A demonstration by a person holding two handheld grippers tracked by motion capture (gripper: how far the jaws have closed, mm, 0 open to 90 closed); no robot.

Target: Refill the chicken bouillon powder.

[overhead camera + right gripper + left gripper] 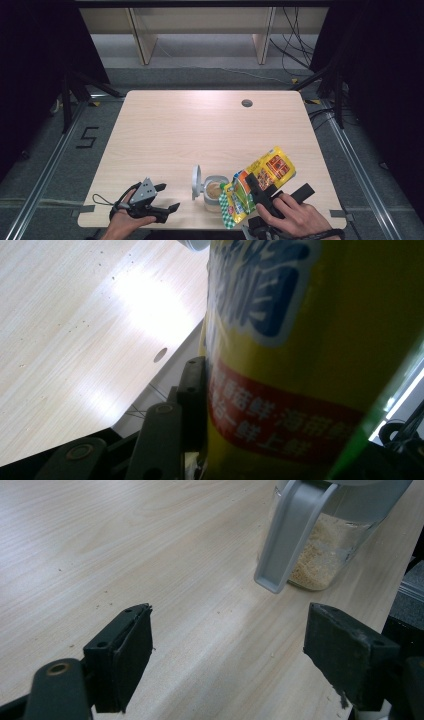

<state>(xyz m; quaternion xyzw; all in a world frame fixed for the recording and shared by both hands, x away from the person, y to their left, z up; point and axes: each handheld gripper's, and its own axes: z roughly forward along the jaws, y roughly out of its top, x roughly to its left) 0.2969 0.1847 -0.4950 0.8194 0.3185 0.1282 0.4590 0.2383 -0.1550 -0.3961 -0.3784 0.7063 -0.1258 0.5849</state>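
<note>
A yellow snack bag [257,180] with red and green print is tipped toward a clear jar [215,192] near the table's front edge. My right gripper [262,192] is shut on the bag; in the right gripper view the bag [300,365] presses against the left pad [192,400]. The jar holds pale crumbs, and its grey hinged lid [196,181] stands open on the left side. My left gripper [167,197] rests open at the front left, pointing at the jar. In the left gripper view the jar [325,555] and lid [290,535] lie beyond the wide jaws [227,655].
The light wooden table [200,130] has a round cable hole [246,103] at the back right. Small crumbs dot the wood near the jar. Black stands and cables flank the table on the floor.
</note>
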